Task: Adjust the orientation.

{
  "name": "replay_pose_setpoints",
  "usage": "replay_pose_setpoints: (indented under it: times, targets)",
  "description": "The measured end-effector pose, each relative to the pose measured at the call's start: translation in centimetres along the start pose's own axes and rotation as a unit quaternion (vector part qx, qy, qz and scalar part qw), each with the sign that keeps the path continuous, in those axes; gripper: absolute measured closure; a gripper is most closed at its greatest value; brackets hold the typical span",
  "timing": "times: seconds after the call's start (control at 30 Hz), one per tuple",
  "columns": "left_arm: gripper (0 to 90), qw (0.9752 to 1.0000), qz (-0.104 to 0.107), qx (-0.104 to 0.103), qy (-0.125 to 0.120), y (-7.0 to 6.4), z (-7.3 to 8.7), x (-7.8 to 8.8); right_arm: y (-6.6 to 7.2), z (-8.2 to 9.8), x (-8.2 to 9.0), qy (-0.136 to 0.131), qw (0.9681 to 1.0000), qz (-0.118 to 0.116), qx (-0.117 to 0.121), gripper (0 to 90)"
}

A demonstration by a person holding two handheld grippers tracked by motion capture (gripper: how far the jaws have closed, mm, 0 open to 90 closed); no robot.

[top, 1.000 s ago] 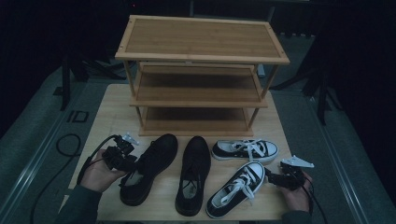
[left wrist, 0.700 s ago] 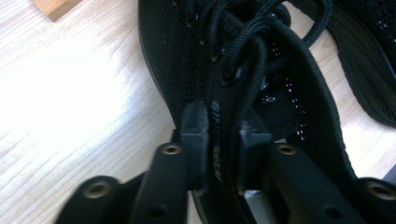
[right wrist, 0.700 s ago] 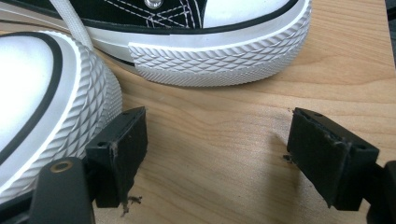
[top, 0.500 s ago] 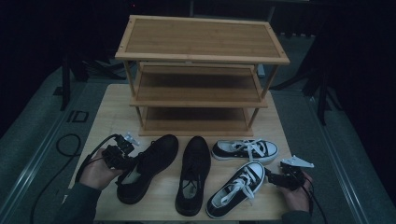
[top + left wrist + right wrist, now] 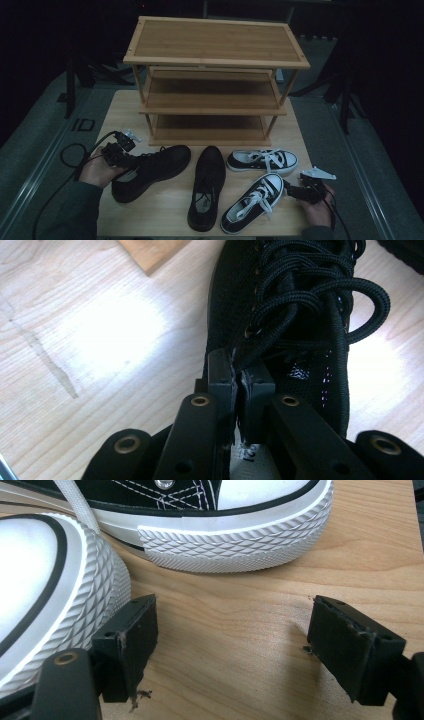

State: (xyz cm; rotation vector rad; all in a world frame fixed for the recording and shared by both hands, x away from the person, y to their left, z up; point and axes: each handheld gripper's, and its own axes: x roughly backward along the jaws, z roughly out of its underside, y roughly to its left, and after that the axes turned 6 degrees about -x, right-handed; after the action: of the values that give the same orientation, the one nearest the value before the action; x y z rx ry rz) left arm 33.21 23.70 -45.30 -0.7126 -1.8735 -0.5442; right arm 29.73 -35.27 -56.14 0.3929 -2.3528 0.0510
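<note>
Second black shoe (image 5: 206, 187) beside gripped shoe (image 5: 150, 171)

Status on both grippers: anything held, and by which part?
The left gripper is shut on the left black lace-up shoe, pinching the collar edge beside the laces. The right gripper holds nothing; its jaws stand open beside the near sneaker.

The place reads as a recording studio or lab set up for staged handling work, not a lived-in home. A small pale wooden bench (image 5: 125, 107) stands alone in a dark room, lit from above while black surroundings fall away on all sides. Dark stand legs (image 5: 345, 100) rise beside it and a cable (image 5: 70, 155) trails over the grey floor (image 5: 35, 145). On the bench sit a bamboo shoe rack (image 5: 215, 50) and loose shoes (image 5: 207, 192), laid out like props.
</note>
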Motion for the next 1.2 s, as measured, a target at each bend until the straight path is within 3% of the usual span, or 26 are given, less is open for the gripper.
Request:
replay_pose_setpoints:
  times: [0.07,0.1,0.2,0.33,0.5,0.6,0.73,0.93,0.97,1.2]
  targets:
    - [86.7,1.0000,0.000,0.000,0.000,0.0,0.0,0.0,0.0,0.0,0.0,0.000,1.0000,0.000,0.000,20.1]
    - [86.7,1.0000,-0.002,0.005,-0.004,0.6,0.2,0.0,0.0,0.0,0.0,0.000,1.0000,0.000,0.000,20.1]
    - [87.1,0.9998,-0.017,0.011,-0.010,1.2,0.4,0.1,0.0,0.0,0.0,0.000,1.0000,0.000,0.000,20.1]
    - [87.1,0.9995,-0.017,0.020,-0.018,2.0,0.8,0.0,0.0,0.0,0.0,0.000,1.0000,0.000,0.000,20.1]
    - [87.1,0.9992,-0.022,0.021,-0.025,2.2,1.0,0.1,0.0,0.0,0.0,0.000,1.0000,0.000,0.000,20.1]
    - [87.7,0.9990,-0.025,0.012,-0.036,1.9,0.9,0.4,0.0,0.0,0.0,0.000,1.0000,0.000,0.000,20.1]
    - [88.0,0.9967,-0.035,0.023,-0.069,2.0,1.0,0.9,0.0,0.0,0.0,0.000,1.0000,0.000,0.000,20.1]
    - [88.0,0.9965,-0.038,0.033,-0.067,2.6,1.0,0.8,0.0,0.0,0.0,0.000,1.0000,0.000,0.000,20.1]
    - [88.0,0.9966,-0.030,0.035,-0.069,2.7,1.1,0.6,0.0,0.0,0.0,0.000,1.0000,0.000,0.000,20.1]
    - [87.5,0.9972,-0.031,0.030,-0.062,3.0,1.2,0.2,0.0,0.0,0.0,0.000,1.0000,0.000,0.000,20.1]
